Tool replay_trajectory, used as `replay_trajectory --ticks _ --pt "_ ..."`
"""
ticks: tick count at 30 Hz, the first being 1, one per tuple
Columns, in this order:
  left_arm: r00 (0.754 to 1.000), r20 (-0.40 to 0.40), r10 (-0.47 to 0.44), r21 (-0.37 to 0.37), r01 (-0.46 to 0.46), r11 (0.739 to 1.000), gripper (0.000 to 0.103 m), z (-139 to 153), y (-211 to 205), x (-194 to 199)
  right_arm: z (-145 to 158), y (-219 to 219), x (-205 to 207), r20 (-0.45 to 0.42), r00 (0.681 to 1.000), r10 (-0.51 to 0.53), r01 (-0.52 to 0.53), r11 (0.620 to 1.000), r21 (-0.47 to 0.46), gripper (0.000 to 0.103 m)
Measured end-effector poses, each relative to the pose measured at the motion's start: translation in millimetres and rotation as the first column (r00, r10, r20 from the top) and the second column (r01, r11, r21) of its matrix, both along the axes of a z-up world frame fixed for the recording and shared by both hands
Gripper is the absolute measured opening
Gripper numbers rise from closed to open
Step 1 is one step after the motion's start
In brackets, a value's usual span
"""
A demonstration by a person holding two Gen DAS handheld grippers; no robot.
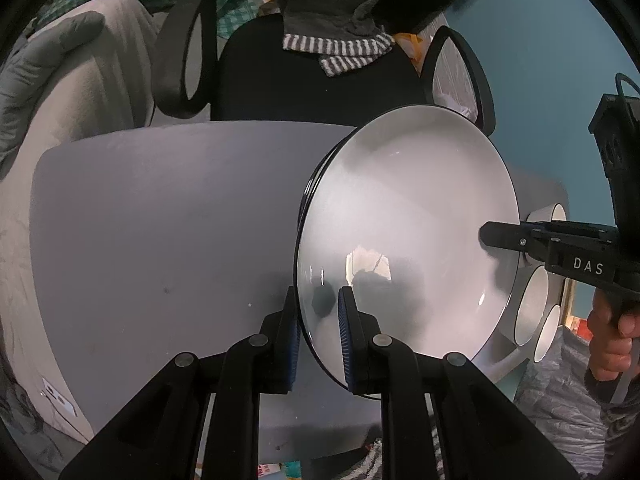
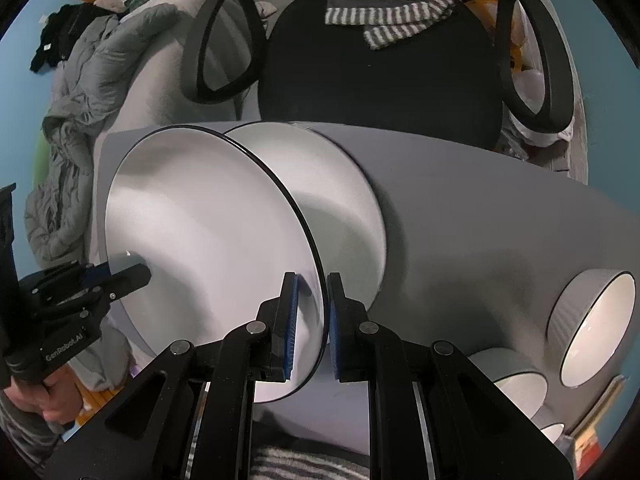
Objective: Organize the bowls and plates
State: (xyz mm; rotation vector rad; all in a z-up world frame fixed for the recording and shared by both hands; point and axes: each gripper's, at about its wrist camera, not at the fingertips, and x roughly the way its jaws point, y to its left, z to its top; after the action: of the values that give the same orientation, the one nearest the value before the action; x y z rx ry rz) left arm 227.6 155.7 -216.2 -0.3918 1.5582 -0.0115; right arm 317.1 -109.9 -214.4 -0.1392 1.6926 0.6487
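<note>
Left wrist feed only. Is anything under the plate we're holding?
Observer: Yes. The right wrist view shows a second plate on the table, partly covered by the held plate. I cannot tell whether they touch.
Operator: Right side's grip? I see only one finger on top.
Observer: The right hand-held gripper has the held plate's rim between its blue pads, one pad on each face.
</note>
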Motion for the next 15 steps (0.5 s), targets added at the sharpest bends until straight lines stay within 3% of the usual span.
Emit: replay_trajectory --ticks 15 --pt "0.997 -0.068 0.021 0.006 -0.021 1.000 0.017 -23.6 -5.8 14.6 -28.6 -4.4 17.0 -0.059 0.998 0.019 -0.019 1.000 -0.003 0.014"
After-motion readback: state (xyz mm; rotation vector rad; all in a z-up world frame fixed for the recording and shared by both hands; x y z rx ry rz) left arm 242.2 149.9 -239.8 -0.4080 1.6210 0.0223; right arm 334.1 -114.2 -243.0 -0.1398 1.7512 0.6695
